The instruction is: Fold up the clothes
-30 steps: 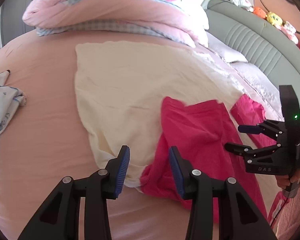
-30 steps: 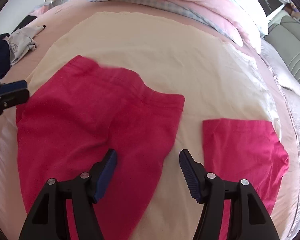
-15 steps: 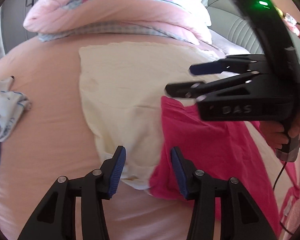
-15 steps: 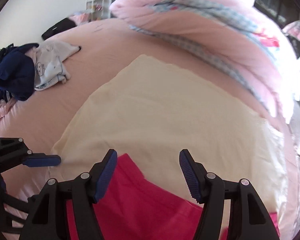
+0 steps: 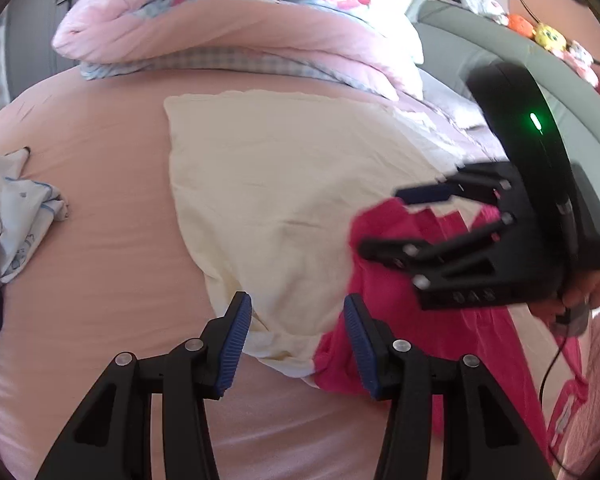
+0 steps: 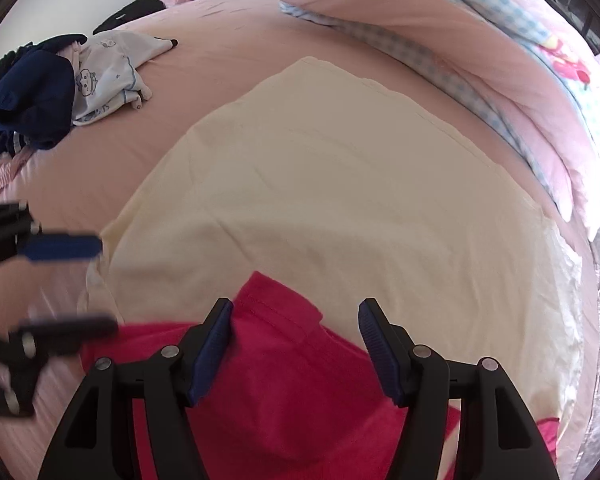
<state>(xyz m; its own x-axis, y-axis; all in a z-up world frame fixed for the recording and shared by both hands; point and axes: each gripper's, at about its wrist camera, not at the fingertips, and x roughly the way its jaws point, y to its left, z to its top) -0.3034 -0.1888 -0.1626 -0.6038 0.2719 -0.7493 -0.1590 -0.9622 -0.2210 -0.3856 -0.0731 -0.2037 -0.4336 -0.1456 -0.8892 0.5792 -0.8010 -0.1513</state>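
Left gripper (image 5: 296, 330) has just been opening, empty; right gripper (image 6: 296, 344) open, empty, over red garment (image 6: 284, 392), lower centre. Pinch both near corners squarely before folding.

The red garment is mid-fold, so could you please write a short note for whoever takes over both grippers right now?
Left gripper: open, its jaws just widened, nothing between them, over the near corner of the cream cloth.
Right gripper: open, empty, above the top edge of the red garment.
The red garment lies partly on the cream cloth on the bed; more clothes are piled at the far left.
Done: red garment laid out.
Left: fold it, then the pile.
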